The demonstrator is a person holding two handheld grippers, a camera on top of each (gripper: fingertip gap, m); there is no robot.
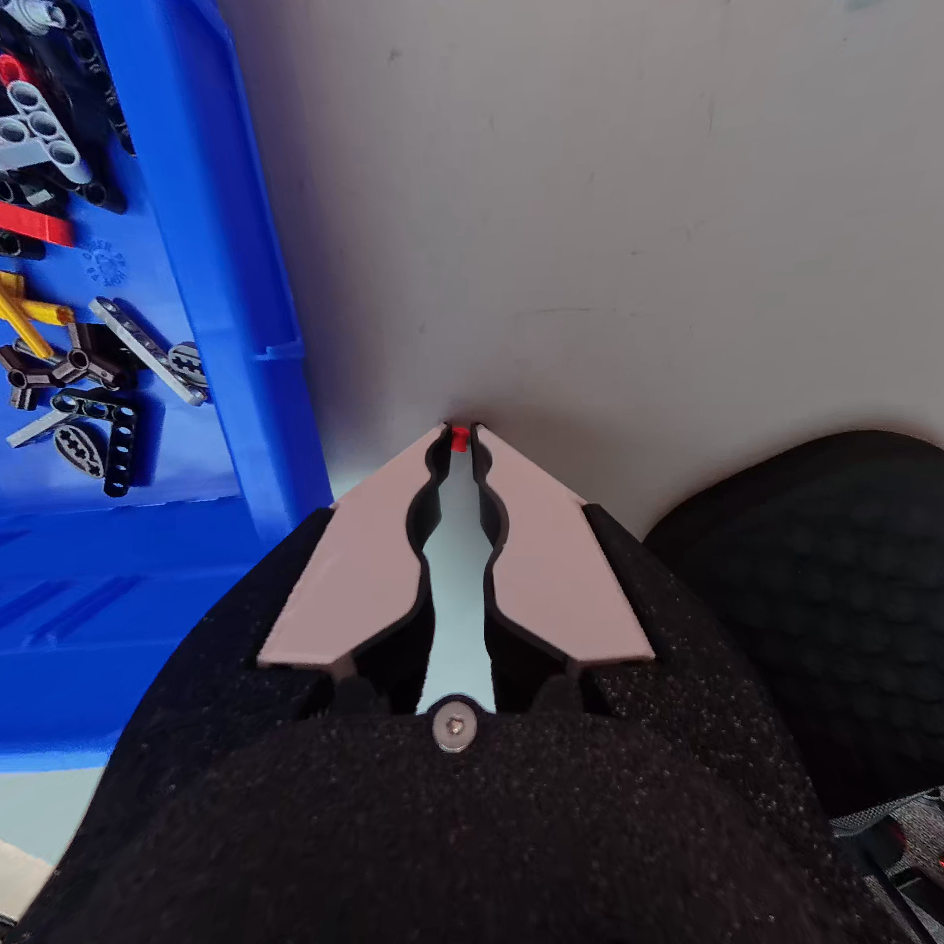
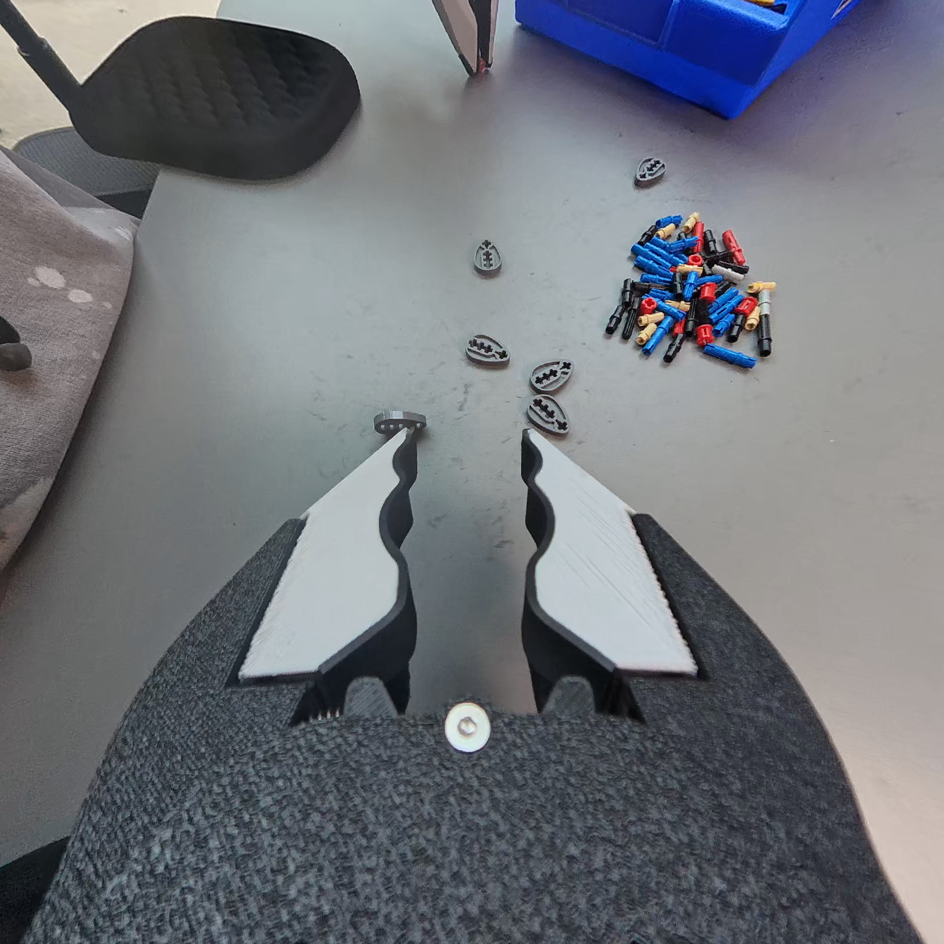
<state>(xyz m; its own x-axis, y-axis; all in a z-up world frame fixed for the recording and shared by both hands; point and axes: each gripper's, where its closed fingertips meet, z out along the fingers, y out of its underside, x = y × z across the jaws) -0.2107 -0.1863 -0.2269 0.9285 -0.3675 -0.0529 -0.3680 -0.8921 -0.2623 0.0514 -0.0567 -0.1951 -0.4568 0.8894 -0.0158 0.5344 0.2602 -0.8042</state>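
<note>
Your left claw (image 1: 461, 434) pinches a red pin (image 1: 459, 438) (perhaps touching the bench (image 1: 613, 204)); your right claw (image 2: 467, 434) gapes wide, its left tip touching a grey oval piece (image 2: 399, 422). The blue bin (image 1: 214, 255) bears embossed writing.

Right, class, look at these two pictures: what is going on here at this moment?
A person works with two handheld grippers over a grey table. The left gripper is shut on a small red pin, beside a blue bin of building pieces. The right gripper is open; its left fingertip touches a grey oval piece standing on edge. More oval pieces and a pile of coloured pins lie nearby.
</note>
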